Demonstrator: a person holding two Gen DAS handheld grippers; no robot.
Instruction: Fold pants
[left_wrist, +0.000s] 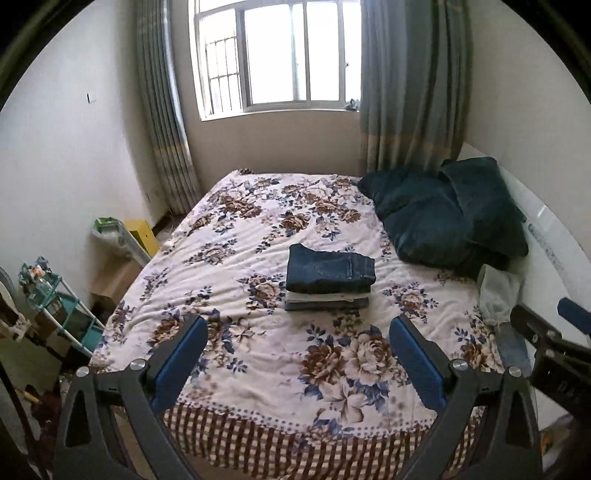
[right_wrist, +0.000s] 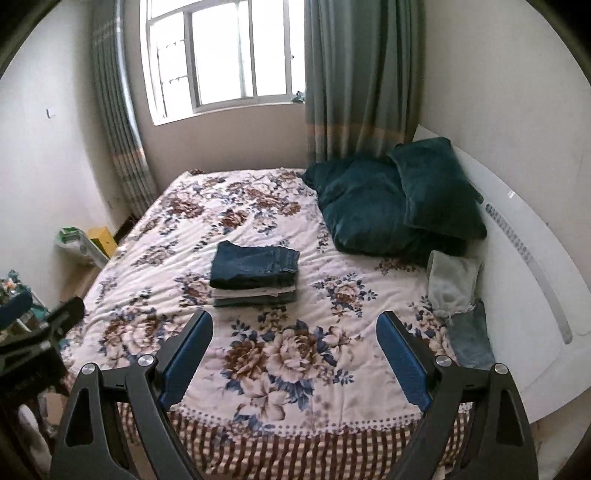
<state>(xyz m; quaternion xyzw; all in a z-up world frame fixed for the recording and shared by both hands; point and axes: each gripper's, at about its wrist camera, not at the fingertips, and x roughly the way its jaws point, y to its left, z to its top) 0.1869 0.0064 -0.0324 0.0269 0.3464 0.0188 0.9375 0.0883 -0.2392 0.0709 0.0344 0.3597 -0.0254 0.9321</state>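
Folded dark blue jeans (left_wrist: 330, 272) (right_wrist: 255, 264) top a small stack of folded pants (left_wrist: 327, 300) (right_wrist: 255, 295) in the middle of the floral bed cover (left_wrist: 258, 369) (right_wrist: 295, 387). My left gripper (left_wrist: 298, 325) hangs open above the bed's near end, well short of the stack, nothing between its blue pads. My right gripper (right_wrist: 294, 321) is open too, equally far back and empty. The right gripper's black body (left_wrist: 543, 343) shows at the right edge of the left wrist view, and the left gripper's body (right_wrist: 44, 332) at the left edge of the right wrist view.
Two dark teal pillows (left_wrist: 450, 214) (right_wrist: 399, 199) lie at the head by the white headboard (right_wrist: 524, 258). A pale cloth (right_wrist: 452, 280) and light denim (right_wrist: 471, 336) lie beside it. A shelf rack (left_wrist: 62, 314), a yellow box (left_wrist: 140, 230), curtains and a window (left_wrist: 277, 55) surround the bed.
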